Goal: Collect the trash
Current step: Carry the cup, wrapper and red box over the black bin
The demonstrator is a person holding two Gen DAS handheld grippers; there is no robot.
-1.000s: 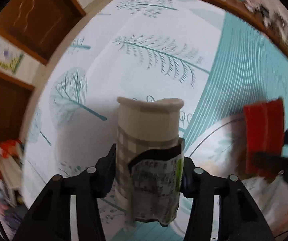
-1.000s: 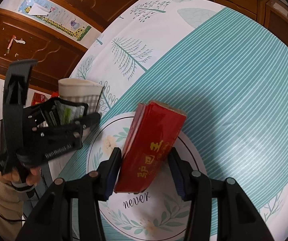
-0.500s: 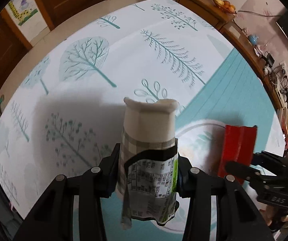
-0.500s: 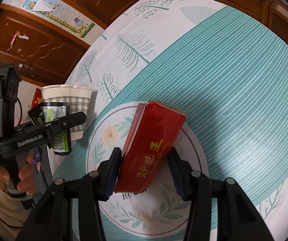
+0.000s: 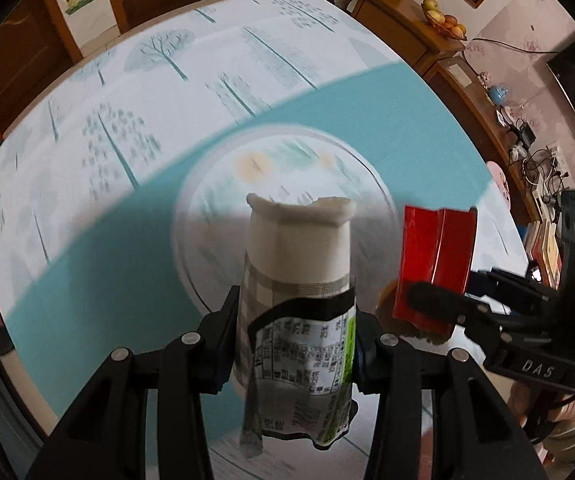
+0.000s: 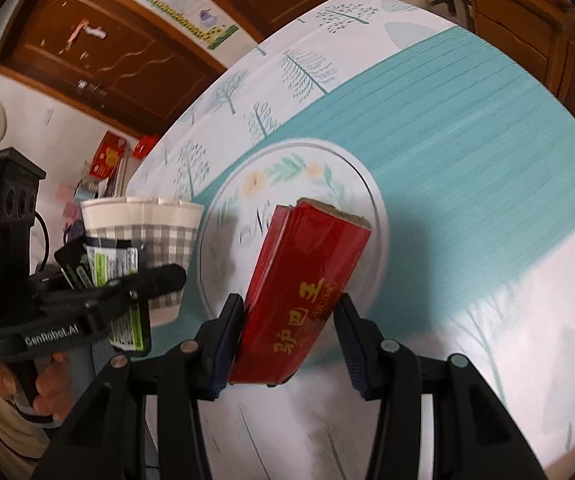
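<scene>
Left wrist view: wrapper (image 5: 307, 364) hides paper cup's (image 5: 297, 248) base in left gripper (image 5: 295, 344).

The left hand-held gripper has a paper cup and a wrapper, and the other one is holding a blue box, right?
Almost. The box is red with gold writing, not blue; the right wrist view shows it clamped in the right hand-held gripper. The rest is right: the left hand-held gripper holds the checked paper cup and the wrapper together.
</scene>
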